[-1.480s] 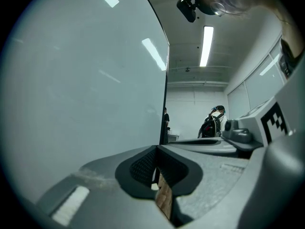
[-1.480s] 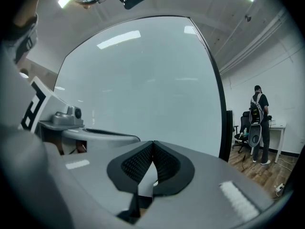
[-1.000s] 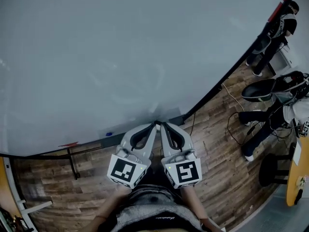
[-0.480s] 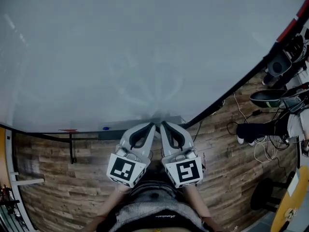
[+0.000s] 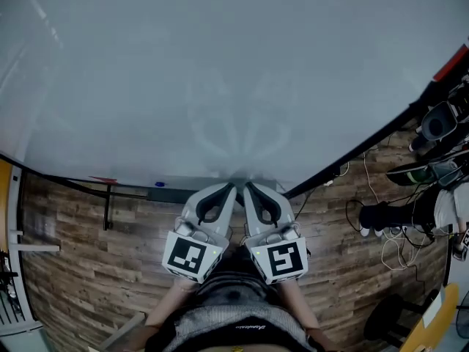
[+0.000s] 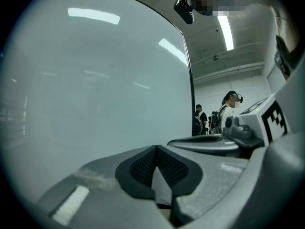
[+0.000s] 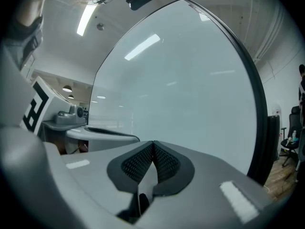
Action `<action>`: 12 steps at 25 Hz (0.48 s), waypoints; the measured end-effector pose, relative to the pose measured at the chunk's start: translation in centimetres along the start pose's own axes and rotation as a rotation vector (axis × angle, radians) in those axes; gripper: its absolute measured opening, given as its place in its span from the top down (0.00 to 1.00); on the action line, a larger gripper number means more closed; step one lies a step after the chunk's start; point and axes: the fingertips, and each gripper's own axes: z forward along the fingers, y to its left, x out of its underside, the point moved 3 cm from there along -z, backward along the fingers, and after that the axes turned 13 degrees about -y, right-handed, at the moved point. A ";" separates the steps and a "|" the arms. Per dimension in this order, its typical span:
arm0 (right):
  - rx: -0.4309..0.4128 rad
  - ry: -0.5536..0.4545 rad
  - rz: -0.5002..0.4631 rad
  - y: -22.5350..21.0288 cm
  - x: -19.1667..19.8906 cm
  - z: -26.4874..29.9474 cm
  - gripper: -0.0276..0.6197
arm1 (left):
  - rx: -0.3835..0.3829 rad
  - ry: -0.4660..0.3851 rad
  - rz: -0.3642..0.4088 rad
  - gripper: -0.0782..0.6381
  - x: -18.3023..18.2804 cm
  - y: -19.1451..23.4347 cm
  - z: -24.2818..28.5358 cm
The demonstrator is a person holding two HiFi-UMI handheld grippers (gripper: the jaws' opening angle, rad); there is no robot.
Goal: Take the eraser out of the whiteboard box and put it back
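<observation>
A large whiteboard [image 5: 220, 72] fills the head view, and no eraser shows in any view. Along the board's lower edge runs a ledge with a small blue item [image 5: 160, 185] and a red one [image 5: 102, 180]. My left gripper [image 5: 232, 188] and right gripper [image 5: 248, 188] are side by side with their tips close to that ledge, both shut and empty. In the left gripper view the pads [image 6: 143, 165] meet in front of the board [image 6: 95, 80]. The right gripper view shows the same, its pads [image 7: 164, 162] closed before the board [image 7: 181, 80].
The board's dark stand leg [image 5: 108, 205] reaches onto the wooden floor [image 5: 88, 262] at the left. Cables [image 5: 381, 244], chairs and shoes [image 5: 388, 215] crowd the floor at the right. People [image 6: 231, 109] stand beyond the board's right edge.
The head view has swung, so the board's right edge and the clutter have slid to the right. Both grippers stay shut, side by side.
</observation>
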 end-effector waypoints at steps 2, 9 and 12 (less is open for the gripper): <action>-0.016 -0.001 0.005 -0.1 -0.1 0.1 0.95 | -0.017 0.000 0.005 0.89 0.0 0.0 0.0; -0.050 -0.003 0.019 0.0 0.3 0.4 0.95 | -0.057 0.006 0.019 0.89 0.1 0.2 -0.4; -0.059 0.011 0.016 0.1 0.7 0.4 0.95 | -0.063 0.007 0.018 0.89 0.3 0.3 -0.6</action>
